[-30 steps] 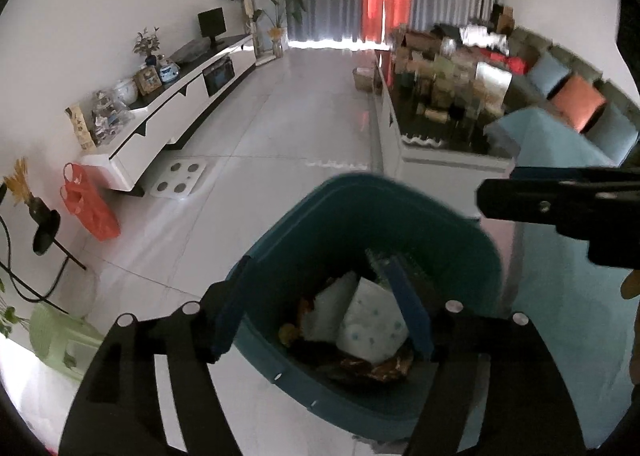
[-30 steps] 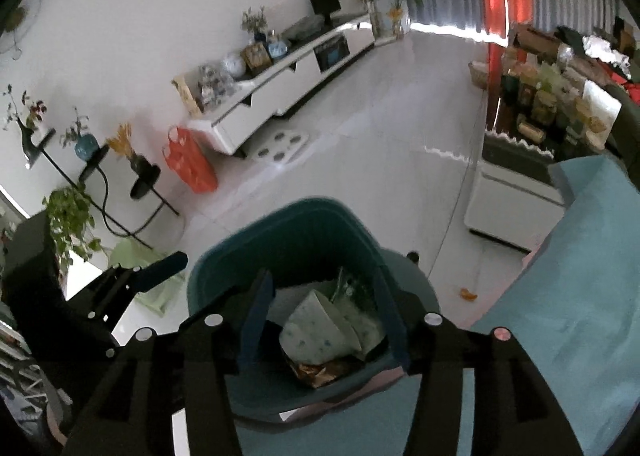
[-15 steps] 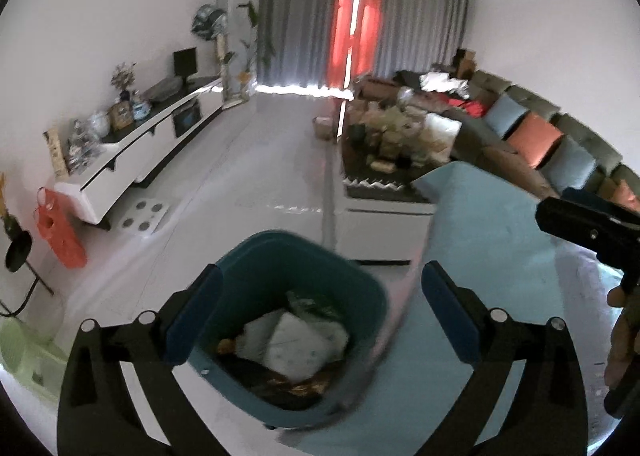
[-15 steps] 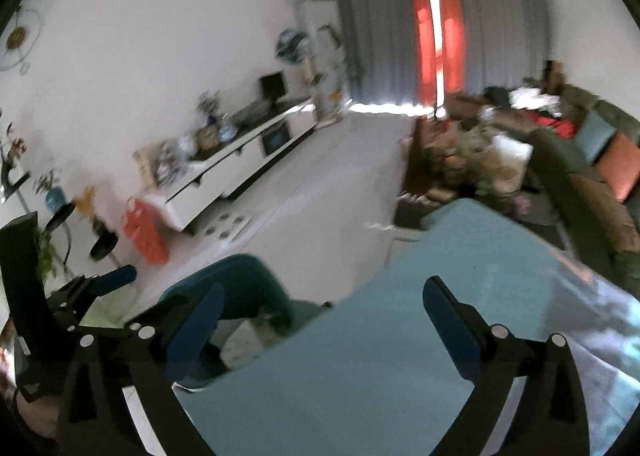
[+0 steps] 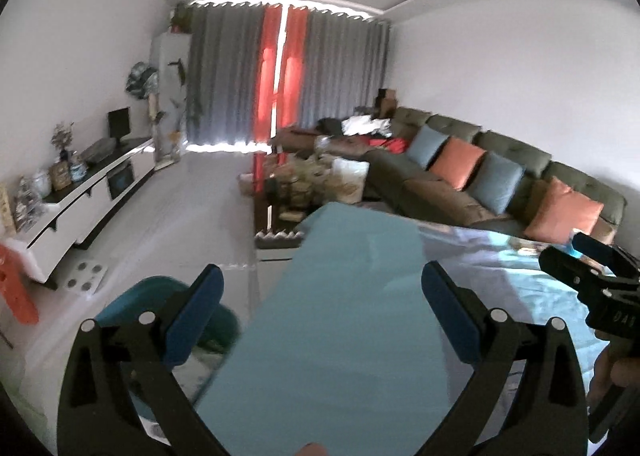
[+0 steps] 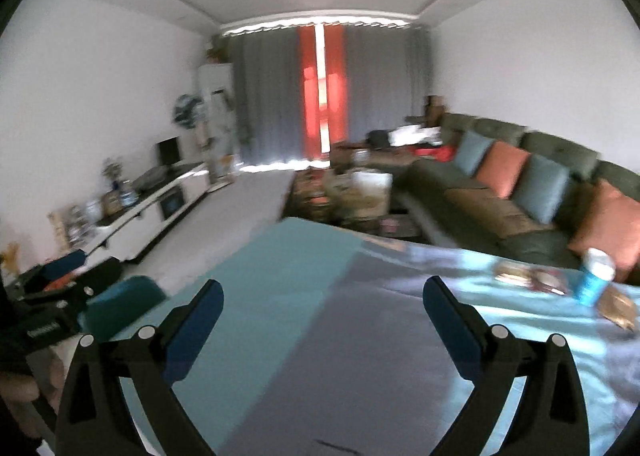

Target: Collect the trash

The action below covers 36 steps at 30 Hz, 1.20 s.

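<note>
Both grippers hang over a table with a light blue cloth (image 5: pixel 352 296) (image 6: pixel 288 276). My left gripper (image 5: pixel 320 316) is open with nothing between its blue pads. My right gripper (image 6: pixel 322 318) is open and empty too. The teal trash bin (image 5: pixel 132 296) stands on the floor beside the table's left edge, partly hidden behind the left finger; it also shows at the left in the right wrist view (image 6: pixel 120 302). On the table's far right lie a blue-and-white cup (image 6: pixel 596 276), a flat snack packet (image 6: pixel 532 274) and a brown wrapper (image 6: pixel 618 308).
A dark sofa with orange and blue cushions (image 5: pixel 480 176) runs along the right wall. A cluttered coffee table (image 5: pixel 312 180) stands beyond the blue table. A white TV cabinet (image 5: pixel 80 204) lines the left wall, with bare floor (image 5: pixel 200 216) between. An orange bag (image 5: pixel 16 292) hangs at left.
Both grippers opened wide, rose from over the bin and swung right over the blue table. The bin, with its papers, slid to the lower left of both views.
</note>
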{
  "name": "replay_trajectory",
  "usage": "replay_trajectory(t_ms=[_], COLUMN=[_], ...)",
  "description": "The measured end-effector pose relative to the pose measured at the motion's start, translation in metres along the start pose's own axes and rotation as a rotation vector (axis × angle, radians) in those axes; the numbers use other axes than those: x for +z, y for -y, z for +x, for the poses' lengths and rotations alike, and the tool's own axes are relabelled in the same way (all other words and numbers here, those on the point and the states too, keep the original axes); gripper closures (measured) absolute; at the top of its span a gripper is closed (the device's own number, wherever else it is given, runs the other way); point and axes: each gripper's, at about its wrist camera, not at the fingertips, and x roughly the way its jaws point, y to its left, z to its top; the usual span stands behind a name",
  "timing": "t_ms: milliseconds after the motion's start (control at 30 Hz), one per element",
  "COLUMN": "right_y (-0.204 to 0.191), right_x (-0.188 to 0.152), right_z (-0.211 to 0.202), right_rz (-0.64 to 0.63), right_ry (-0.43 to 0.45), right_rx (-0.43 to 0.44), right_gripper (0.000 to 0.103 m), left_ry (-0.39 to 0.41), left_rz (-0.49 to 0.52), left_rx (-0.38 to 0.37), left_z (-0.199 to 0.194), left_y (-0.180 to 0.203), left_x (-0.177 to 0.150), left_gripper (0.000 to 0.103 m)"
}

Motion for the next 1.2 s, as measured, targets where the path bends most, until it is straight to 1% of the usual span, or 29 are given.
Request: replay_trajectory(t_ms=[100, 233, 300, 400, 533, 733, 833, 933, 1100, 1200], right_y=[0.020, 0.040, 0.043, 0.051, 0.056, 0.046, 0.041, 0.034, 0.016, 0.013], right_x=[-0.019, -0.039, -0.047, -0.061, -0.073, -0.098, -0.112, -0.117, -0.125, -0.125], right_z=[-0.020, -0.040, -0.050, -0.068, -0.088, -0.115, -0.127, -0.133, -0.144, -0.147], right_rz=[0.016, 0.039, 0.042, 0.046, 0.056, 0.053, 0.051, 0.051, 0.033, 0.042], right_ry=[0.022, 0.033, 0.039, 0.061, 0.098, 0.134, 0.170, 0.194, 0.226, 0.236], right_rx=[-0.080, -0.155, -0.189, -0.241, -0.296, -0.386, -0.435, -0.444, -0.441, -0.434], right_gripper=[0.007, 0.007, 0.007, 0.007, 0.007, 0.007, 0.007, 0.007, 0.007, 0.007], left_ry=[0.026, 0.041, 0.048, 0.065, 0.086, 0.053, 0.086, 0.117, 0.144, 0.159], left_rz=[0.008, 0.035, 0.057, 0.059, 0.063, 0.086, 0.098, 0.110, 0.122, 0.119], left_rx=[-0.028, -0.055, -0.072, -0.109, -0.143, -0.187, -0.181, -0.178, -0.185, -0.187], left_z=[-0.008, -0.015, -0.019, -0.024, -0.030, -0.036, -0.046, -0.054, -0.070, -0.076], left_y=[0.021, 0.043, 0.056, 0.067, 0.076, 0.087, 0.088, 0.090, 0.092, 0.090], left_x=[-0.006, -0.017, -0.025, -0.035, -0.050, -0.069, -0.077, -0.083, -0.090, -0.090], left_gripper=[0.005, 0.005, 0.005, 0.005, 0.005, 0.005, 0.005, 0.005, 0.005, 0.005])
